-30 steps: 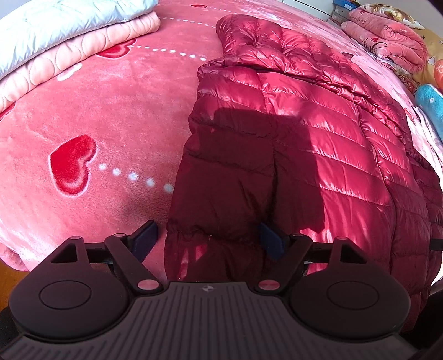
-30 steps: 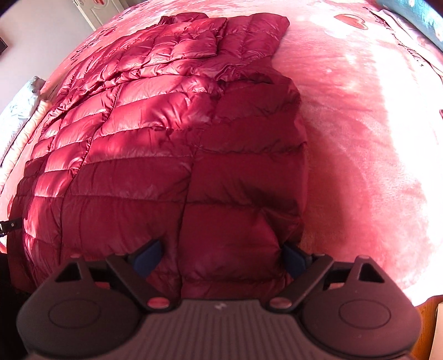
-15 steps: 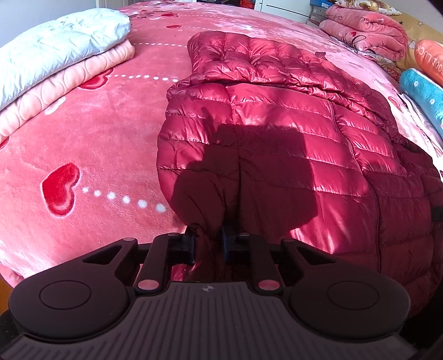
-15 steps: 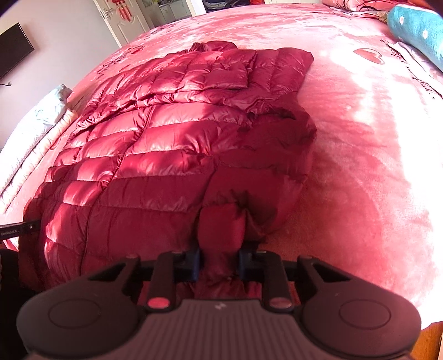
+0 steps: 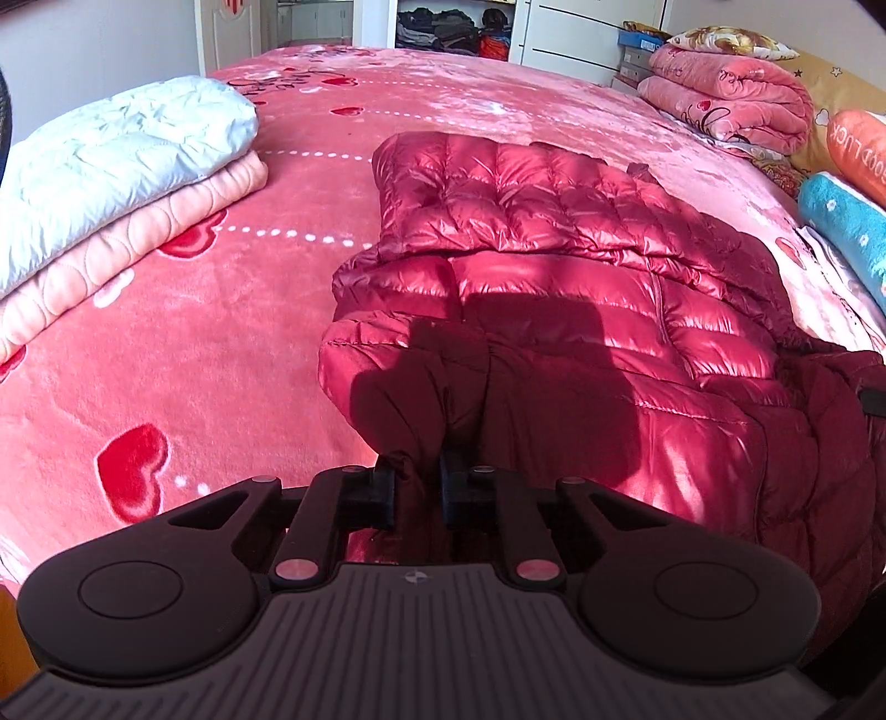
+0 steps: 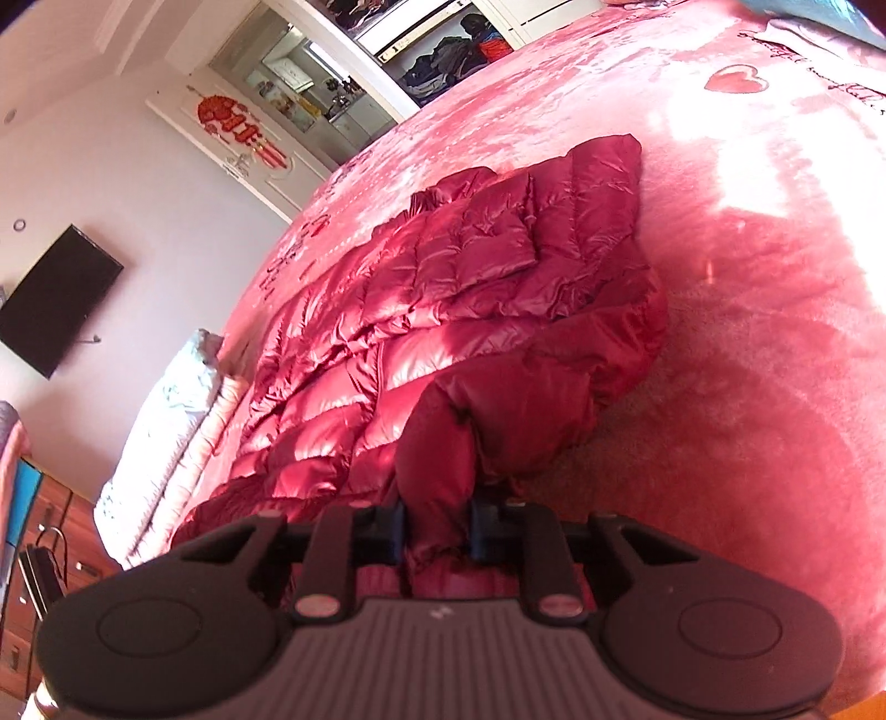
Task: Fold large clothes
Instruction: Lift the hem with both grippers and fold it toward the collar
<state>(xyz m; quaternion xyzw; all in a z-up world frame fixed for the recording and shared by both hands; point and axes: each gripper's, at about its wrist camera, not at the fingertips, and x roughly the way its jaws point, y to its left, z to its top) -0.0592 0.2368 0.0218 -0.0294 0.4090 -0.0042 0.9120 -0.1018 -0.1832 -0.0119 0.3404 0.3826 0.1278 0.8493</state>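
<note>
- While I look along the left gripper point(image 5: 416, 490), I see its two fingers pressed on a bunch of the jacket point(image 5: 554, 310) hem, so this tool is pinching the fabric.
- I see the same at the right gripper point(image 6: 436, 529): the blue pads point(image 6: 394, 533) squeeze a thick fold of the jacket point(image 6: 443, 310) between them.
- The jacket is a dark red, shiny, quilted one, and it lies spread on the pink blanket point(image 5: 194, 343) that covers the bed.
- Its near edge is lifted off the blanket at both pinched places, and the fabric there is bunched and in shadow.
- The far part of the jacket lies flat, with the hood point(image 5: 470, 188) at the far end.
- In the left view, to the far left of the jacket, I see a pale blue quilt point(image 5: 111, 160) folded on top of a peach quilt point(image 5: 138, 232); they are well apart from the jacket.
- The blanket has red hearts point(image 5: 130, 462) and rows of white dots.
- At the far right I see a rolled pink blanket point(image 5: 731, 94), an orange pillow point(image 5: 855, 149) and a turquoise cushion point(image 5: 847, 221).
- In the right view a black television point(image 6: 52, 299) hangs on the white wall, far to the left.
- An open wardrobe point(image 5: 443, 27) stands behind the bed.
</note>
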